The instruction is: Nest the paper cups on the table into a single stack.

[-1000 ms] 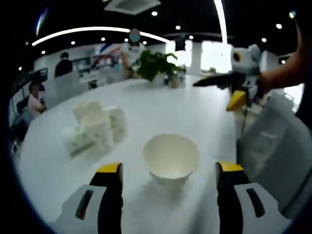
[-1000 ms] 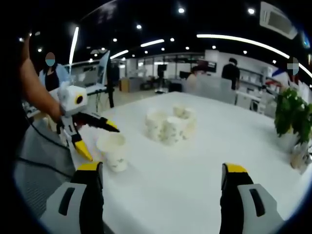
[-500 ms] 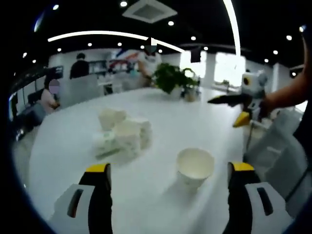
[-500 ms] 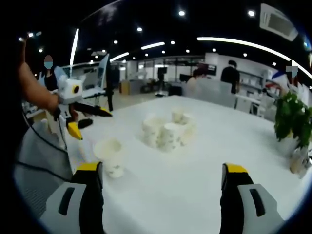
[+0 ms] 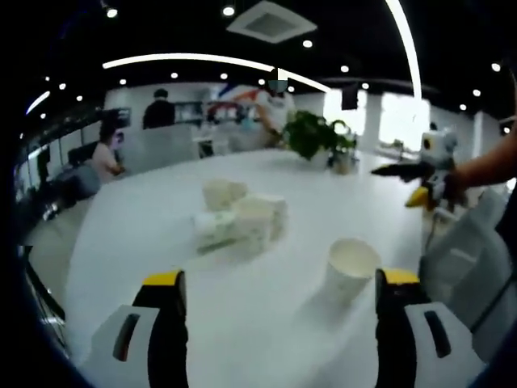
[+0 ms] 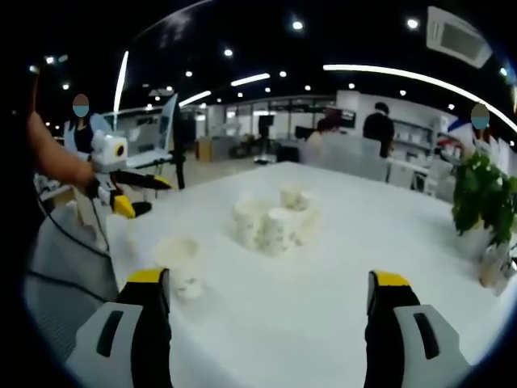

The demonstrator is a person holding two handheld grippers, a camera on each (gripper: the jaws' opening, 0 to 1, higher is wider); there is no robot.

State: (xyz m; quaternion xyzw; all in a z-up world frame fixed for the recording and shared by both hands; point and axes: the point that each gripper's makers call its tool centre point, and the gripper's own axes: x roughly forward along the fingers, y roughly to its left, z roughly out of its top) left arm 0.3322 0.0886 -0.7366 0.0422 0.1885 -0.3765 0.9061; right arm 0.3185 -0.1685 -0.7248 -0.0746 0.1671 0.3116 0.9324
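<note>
Withdrawn from the lone cup (image 5: 349, 268), both grippers gape empty; clustered cups (image 5: 240, 220) blur together.

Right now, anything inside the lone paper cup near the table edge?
Looks empty: the lone paper cup stands upright, mouth open, showing only pale inner wall. Its bottom is hidden by the near rim. Nothing is nested in it; the cluster of paper cups sits apart on the white table.

soft, slightly blurred fisheye views; ceiling lights (image 5: 400, 32) glare, edges curve.
</note>
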